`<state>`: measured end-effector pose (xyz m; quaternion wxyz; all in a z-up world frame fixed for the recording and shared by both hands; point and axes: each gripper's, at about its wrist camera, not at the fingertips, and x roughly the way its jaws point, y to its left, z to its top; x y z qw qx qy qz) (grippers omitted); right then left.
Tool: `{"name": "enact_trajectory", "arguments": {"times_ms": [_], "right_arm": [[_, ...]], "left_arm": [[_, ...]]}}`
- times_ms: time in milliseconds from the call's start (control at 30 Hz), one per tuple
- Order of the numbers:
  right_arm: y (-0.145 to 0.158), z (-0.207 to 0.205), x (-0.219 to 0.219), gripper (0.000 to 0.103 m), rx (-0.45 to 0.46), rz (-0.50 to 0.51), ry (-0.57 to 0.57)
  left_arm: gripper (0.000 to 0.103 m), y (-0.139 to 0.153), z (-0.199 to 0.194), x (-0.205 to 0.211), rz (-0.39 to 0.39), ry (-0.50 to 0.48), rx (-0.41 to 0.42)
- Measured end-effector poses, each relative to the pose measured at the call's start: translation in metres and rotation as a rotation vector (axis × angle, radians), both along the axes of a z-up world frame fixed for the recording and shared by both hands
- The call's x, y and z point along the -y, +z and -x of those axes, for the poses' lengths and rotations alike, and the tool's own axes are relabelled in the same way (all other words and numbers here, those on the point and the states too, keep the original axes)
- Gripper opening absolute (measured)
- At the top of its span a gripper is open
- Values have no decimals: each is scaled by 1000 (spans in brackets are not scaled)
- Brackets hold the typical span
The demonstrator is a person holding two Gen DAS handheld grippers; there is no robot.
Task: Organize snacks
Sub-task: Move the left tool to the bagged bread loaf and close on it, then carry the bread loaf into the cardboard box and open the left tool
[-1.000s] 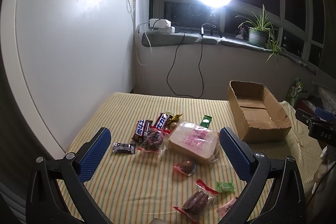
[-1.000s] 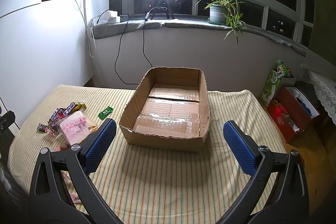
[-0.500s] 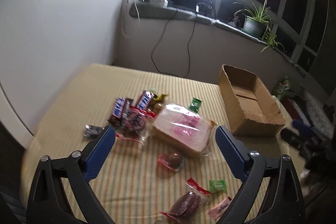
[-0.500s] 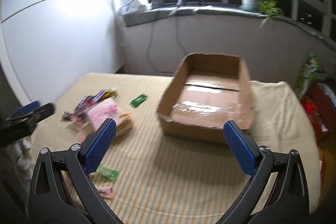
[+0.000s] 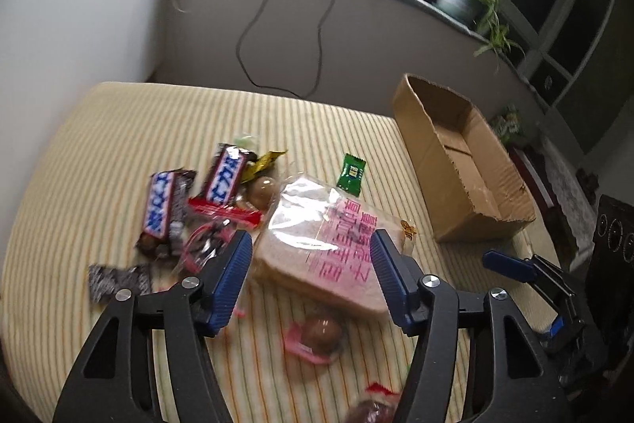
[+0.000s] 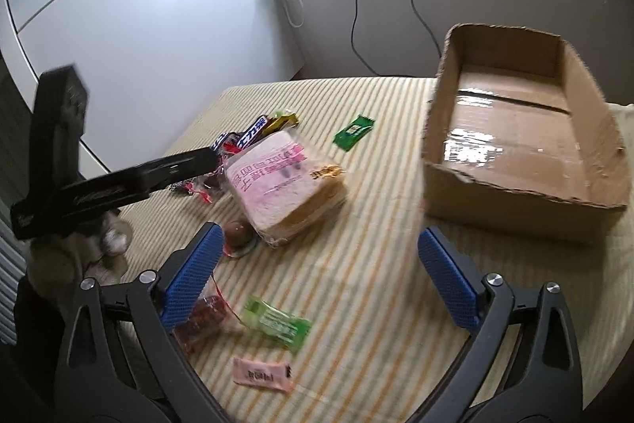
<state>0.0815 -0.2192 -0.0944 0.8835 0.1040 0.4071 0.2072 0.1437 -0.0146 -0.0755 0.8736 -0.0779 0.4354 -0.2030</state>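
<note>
Closer now, left gripper [image 5: 311,256] jaws (ribbed blue) straddle glossy bread bag [image 5: 329,244].

Left wrist view: looking steeply down from close above the bagged bread [image 5: 333,244], cardboard box [image 5: 459,165] off to the right. Right wrist view: from farther back and to the right, facing left across the striped table [image 6: 356,264]. Shared: bread [image 6: 285,181], box [image 6: 515,129], scattered snacks.

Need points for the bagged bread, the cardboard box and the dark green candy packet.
bagged bread [image 5: 329,244]: left wrist view, on the pink-printed top of the bag.
cardboard box [image 6: 515,113]: right wrist view, on the taped inner floor.
dark green candy packet [image 5: 351,173]: left wrist view, on the wrapper's middle.
</note>
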Motion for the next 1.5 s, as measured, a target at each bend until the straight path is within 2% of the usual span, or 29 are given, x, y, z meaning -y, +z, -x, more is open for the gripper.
{"name": "enact_trajectory", "arguments": {"times_ms": [167, 333, 500, 733, 833, 1167, 1500], "right_arm": [[-6, -10, -14, 95, -20, -2, 30], [-16, -26, -16, 90, -49, -20, 30], [-30, -41, -22, 76, -104, -56, 59], [-47, -56, -34, 74, -134, -75, 86], [-51, -59, -41, 69, -144, -76, 106], [-37, -49, -45, 68, -98, -47, 127], [4, -29, -26, 68, 2, -50, 128]], "left_arm": [[59, -7, -16, 6, -25, -41, -35], [59, -15, -26, 0, 9, -48, -93], [59, -25, -33, 4, 10, -74, -131], [59, -26, -34, 5, 5, -89, -134], [59, -24, -32, 8, -5, -94, -130], [59, -8, -17, 5, 10, -73, -96], [59, 32, -6, 18, 33, -86, 5]]}}
